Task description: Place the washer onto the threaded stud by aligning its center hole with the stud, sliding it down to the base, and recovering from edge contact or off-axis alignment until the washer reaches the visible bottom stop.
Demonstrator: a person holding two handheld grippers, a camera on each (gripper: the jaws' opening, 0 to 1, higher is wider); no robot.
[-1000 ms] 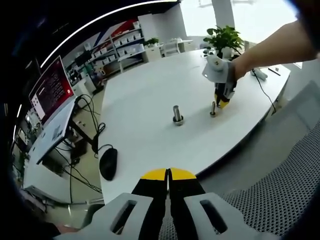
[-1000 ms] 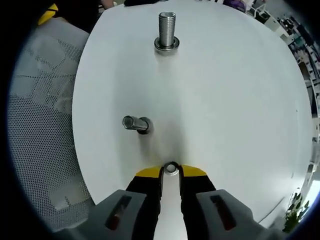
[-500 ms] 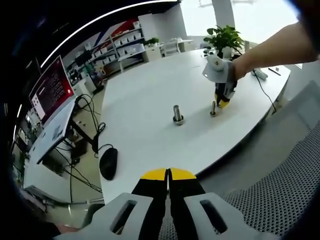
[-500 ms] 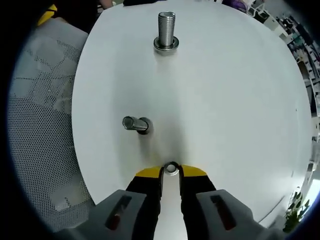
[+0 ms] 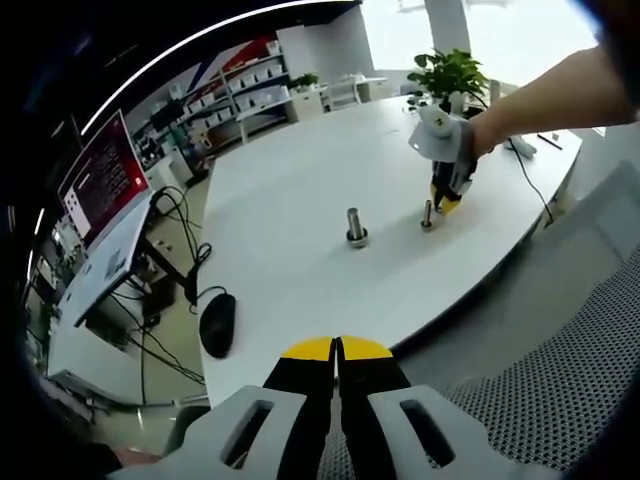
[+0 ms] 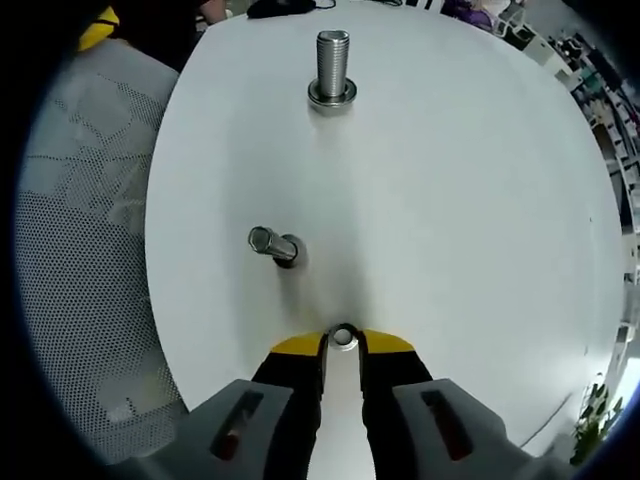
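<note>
In the right gripper view, the right gripper (image 6: 343,345) is clamped on the washer (image 6: 343,337), pinched between its yellow tips just above the white table (image 6: 470,230). Just beyond and slightly left stands the smaller stud (image 6: 272,243), apart from the washer. Farther off is the larger threaded stud (image 6: 332,64) on its base. In the left gripper view, the left gripper (image 5: 337,350) has its jaws together, holding nothing, well back from the table edge.

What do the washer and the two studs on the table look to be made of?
Washer: probably bare steel, a small grey ring with a bright glint. Near stud and far stud: likely plain or plated steel, silver-grey, with shiny highlights and visible thread ridges on the far one.
</note>
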